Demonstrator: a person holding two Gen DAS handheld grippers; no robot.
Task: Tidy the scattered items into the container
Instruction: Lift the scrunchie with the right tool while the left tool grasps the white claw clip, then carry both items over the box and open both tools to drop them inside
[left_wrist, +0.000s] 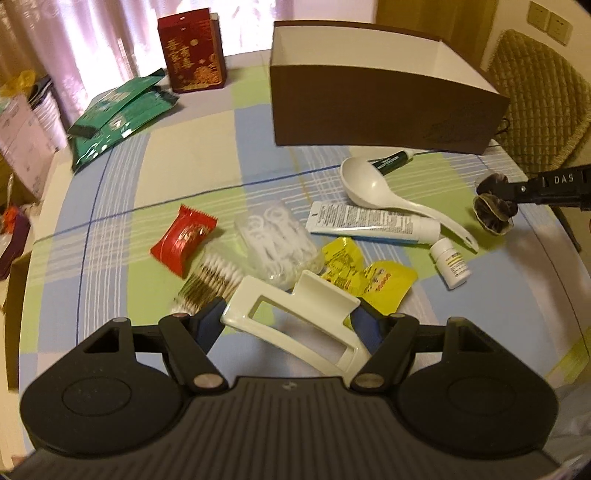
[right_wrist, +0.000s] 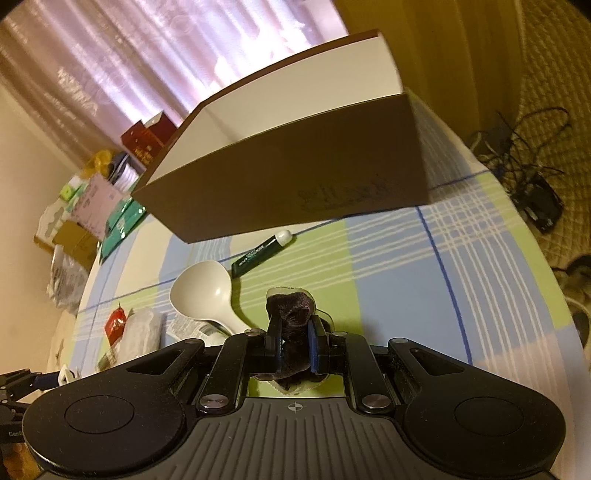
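My left gripper (left_wrist: 291, 314) is shut on a cream hair claw clip (left_wrist: 295, 325), held above the table's near side. My right gripper (right_wrist: 293, 343) is shut on a dark scrunchie (right_wrist: 291, 317); it also shows at the right edge of the left wrist view (left_wrist: 493, 210). The brown box with a white inside (left_wrist: 384, 107) stands open at the back, also in the right wrist view (right_wrist: 295, 173). On the cloth lie a white spoon (left_wrist: 376, 184), a white tube (left_wrist: 373, 223), a small pill bottle (left_wrist: 450, 262), yellow sachets (left_wrist: 365, 273), a bag of floss picks (left_wrist: 277, 243), cotton swabs (left_wrist: 210, 280), a red candy packet (left_wrist: 183, 240) and a dark green tube (left_wrist: 391, 162).
A red gift box (left_wrist: 194, 55) and green packets (left_wrist: 118, 114) sit at the back left of the checked tablecloth (left_wrist: 184, 177). A quilted chair (left_wrist: 535, 99) stands right of the box. Cables (right_wrist: 528, 173) lie on the floor past the table's right edge.
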